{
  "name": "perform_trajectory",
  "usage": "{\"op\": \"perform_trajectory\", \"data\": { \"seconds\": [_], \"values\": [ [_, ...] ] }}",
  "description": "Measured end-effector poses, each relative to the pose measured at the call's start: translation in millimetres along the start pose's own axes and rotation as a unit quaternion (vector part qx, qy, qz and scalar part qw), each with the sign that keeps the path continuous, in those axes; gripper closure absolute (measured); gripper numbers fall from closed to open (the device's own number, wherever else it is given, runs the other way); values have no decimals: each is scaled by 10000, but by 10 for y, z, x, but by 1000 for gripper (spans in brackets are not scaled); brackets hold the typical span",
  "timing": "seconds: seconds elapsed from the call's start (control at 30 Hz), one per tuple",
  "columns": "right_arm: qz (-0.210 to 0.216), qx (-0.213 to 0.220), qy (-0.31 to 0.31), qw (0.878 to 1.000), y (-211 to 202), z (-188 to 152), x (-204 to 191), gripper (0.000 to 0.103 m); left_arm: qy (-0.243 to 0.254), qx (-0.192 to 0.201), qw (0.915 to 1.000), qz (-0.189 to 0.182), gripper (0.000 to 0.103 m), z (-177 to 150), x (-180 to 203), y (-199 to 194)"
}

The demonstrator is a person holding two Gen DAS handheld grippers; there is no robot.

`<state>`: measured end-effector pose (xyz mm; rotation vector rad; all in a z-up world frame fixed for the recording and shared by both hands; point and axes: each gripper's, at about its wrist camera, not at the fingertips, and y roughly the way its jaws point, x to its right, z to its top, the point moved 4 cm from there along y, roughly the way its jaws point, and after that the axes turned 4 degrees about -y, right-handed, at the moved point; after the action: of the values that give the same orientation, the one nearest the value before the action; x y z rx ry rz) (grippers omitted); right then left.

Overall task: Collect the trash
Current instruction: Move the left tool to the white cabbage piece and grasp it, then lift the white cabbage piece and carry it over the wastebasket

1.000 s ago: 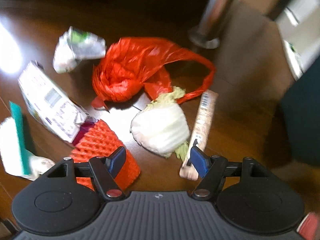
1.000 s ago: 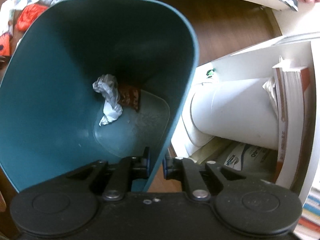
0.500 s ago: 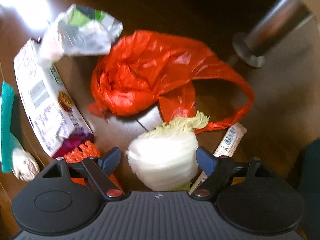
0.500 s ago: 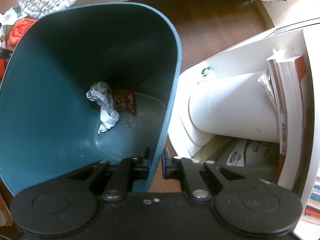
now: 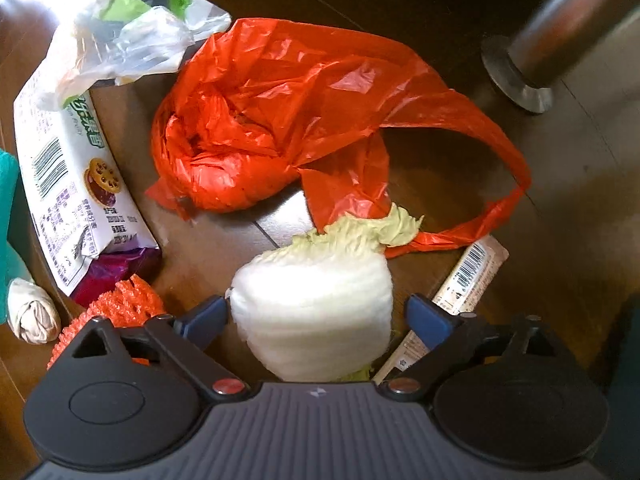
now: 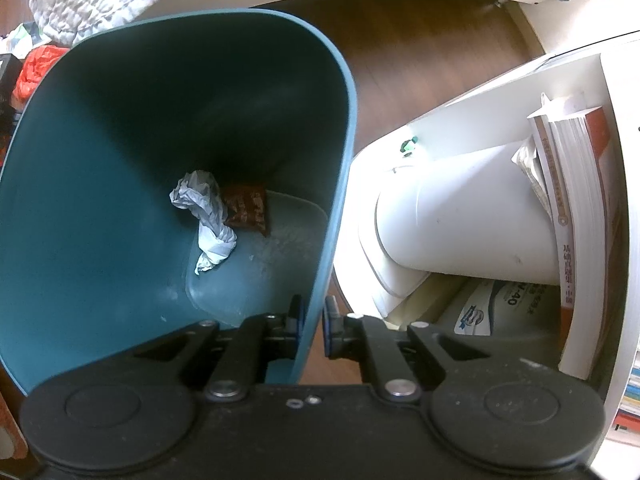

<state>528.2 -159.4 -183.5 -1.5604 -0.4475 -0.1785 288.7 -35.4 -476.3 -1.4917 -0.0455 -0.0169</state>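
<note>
Left wrist view cuts off your cabbage piece (image 5: 316, 304) at its lower edge, where the gripper body hides it, along with most of the orange foam net (image 5: 120, 304) and the near end of the barcoded wrapper (image 5: 468, 280). Your left gripper (image 5: 316, 316) points straight down with the cabbage between its blue pads (image 5: 424, 320); the jaws are opening and do not press on it, the left pad just beside its edge, the right one apart. A second ago the cabbage lay further ahead of narrower jaws, so you have come down over it. Just beyond it lies the red plastic bag (image 5: 272, 128), one handle loop touching the leafy tip. The printed carton (image 5: 68, 184) and crumpled clear bag (image 5: 132, 36) sit to the left, a metal leg (image 5: 560, 36) well apart at upper right, with bare wood floor (image 5: 580, 200) between.

Your right gripper (image 6: 314, 320) is clamped on the rim of the teal bin (image 6: 100, 200), as before. Inside lie a crumpled paper (image 6: 208, 216) and a brown wrapper (image 6: 246, 210). A white shelf (image 6: 480, 120) crowds the bin's right side.
</note>
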Motion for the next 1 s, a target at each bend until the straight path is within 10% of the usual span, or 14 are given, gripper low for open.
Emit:
{"op": "perform_trajectory", "data": {
  "seconds": [0.2,0.63,1.0],
  "values": [
    [-34,87,8,10000,-21,-29,-8,96,36,79,9999,-117,25,22,-59,-106],
    [-105,251,-68,9996,-72,-17,-53,97,398,410,9952,-796,27,-110,-243,-956],
    [-163,368,-86,9992,-71,13,-55,99,1575,1508,9515,-2169,27,-366,170,-2604]
  ]
}}
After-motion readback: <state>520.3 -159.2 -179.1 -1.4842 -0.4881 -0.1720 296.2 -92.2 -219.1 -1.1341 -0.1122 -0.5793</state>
